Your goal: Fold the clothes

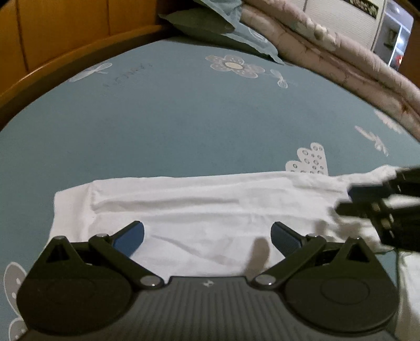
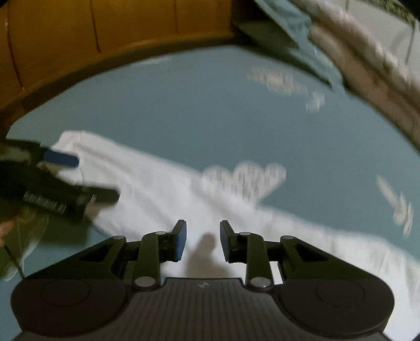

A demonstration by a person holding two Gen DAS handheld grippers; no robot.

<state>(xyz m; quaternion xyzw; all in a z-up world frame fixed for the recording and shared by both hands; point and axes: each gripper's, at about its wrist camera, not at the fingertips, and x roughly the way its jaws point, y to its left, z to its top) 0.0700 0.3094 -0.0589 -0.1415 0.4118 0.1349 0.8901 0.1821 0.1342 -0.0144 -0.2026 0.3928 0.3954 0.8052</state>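
A white garment (image 1: 199, 207) lies flat on the blue flowered bed sheet (image 1: 162, 126), folded into a long band. My left gripper (image 1: 207, 236) hovers over its near edge, open wide, with nothing between the blue pads (image 1: 131, 238). The right gripper (image 1: 344, 200) shows blurred at the garment's right end. In the right wrist view the garment (image 2: 157, 183) runs diagonally. My right gripper (image 2: 203, 240) is partly open above it, with a bare gap between its fingers. The left gripper (image 2: 97, 177) sits over the cloth's far left end.
A wooden bed frame (image 1: 65, 39) curves around the far left edge of the mattress. A teal pillow (image 1: 210, 23) lies at the back, and a pinkish quilt (image 1: 341, 60) is bunched along the right. Part of a hand (image 2: 4, 228) shows at the left edge.
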